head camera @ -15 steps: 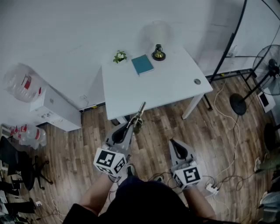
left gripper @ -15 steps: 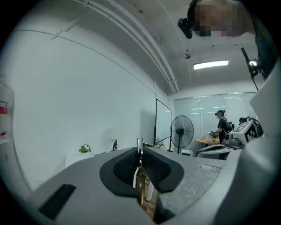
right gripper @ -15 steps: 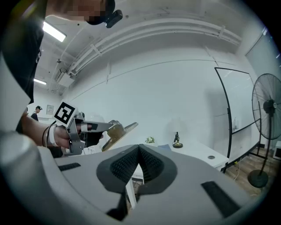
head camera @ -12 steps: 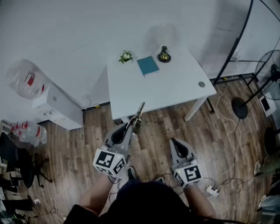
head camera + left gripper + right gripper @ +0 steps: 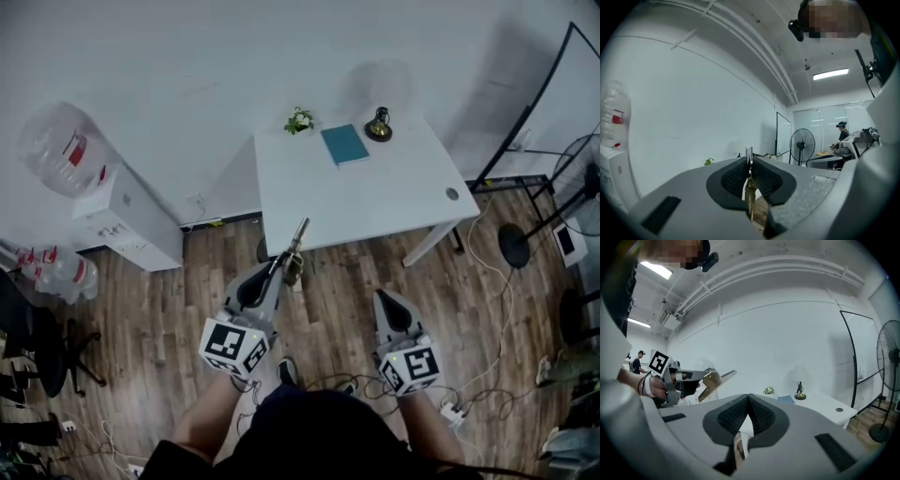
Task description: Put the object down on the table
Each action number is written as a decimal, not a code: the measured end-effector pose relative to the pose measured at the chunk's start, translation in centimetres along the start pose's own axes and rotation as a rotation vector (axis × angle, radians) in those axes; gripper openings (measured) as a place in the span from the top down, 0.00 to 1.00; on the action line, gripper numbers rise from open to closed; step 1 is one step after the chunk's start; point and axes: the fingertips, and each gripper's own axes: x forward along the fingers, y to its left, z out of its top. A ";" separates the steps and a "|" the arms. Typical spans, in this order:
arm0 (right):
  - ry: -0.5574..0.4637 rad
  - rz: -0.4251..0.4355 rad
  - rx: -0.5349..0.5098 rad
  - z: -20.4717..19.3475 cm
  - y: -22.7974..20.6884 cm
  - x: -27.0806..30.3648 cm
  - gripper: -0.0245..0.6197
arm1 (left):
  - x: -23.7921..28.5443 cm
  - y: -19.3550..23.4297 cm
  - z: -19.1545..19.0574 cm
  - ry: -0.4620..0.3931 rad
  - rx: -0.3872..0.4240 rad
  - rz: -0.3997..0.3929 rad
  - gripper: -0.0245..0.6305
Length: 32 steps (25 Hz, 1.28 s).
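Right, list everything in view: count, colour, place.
table: one, white, ahead
book: one, teal, far side of the table
plant: one, green, left of the book
ornament: one, dark and brassy, right of the book
water dispenser: one, white, left of the table
fan: one, black, floor at right
metal object: one, brass-coloured, in the left gripper
left gripper: one, grey, shut on the metal object
right gripper: one, grey, shut, empty

head view looks steeply down; both gripper views look forward along their jaws; all share the plant (image 5: 299, 120) on the surface (image 5: 366, 192).
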 end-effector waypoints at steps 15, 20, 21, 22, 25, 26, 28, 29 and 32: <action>0.036 -0.135 -0.065 2.5 4.5 7.0 0.95 | -0.7 11.9 -0.9 -0.005 0.097 -0.100 0.92; 0.042 -0.133 -0.047 2.2 3.4 9.2 0.95 | 0.9 13.4 -1.0 0.012 0.102 -0.086 0.92; 0.043 -0.127 -0.043 2.1 3.0 9.9 0.95 | 1.5 13.7 -1.1 0.016 0.103 -0.083 0.92; 0.042 -0.119 -0.040 2.0 2.6 10.6 0.95 | 2.2 13.9 -1.3 0.020 0.105 -0.079 0.92; 0.036 -0.081 -0.037 1.7 1.0 12.8 0.95 | 4.6 14.6 -1.5 0.035 0.123 -0.056 0.92; 0.033 -0.067 -0.036 1.6 0.2 13.5 0.95 | 5.5 14.7 -1.6 0.040 0.126 -0.046 0.92; 0.027 -0.040 -0.030 1.5 -1.7 14.8 0.95 | 7.8 14.6 -1.9 0.058 0.130 -0.027 0.92; 0.025 -0.028 -0.025 1.5 -2.9 15.5 0.95 | 9.1 14.6 -2.1 0.069 0.134 -0.016 0.92; 0.024 0.009 -0.010 1.8 -6.6 17.3 0.95 | 13.3 14.3 -2.9 0.106 0.154 0.015 0.92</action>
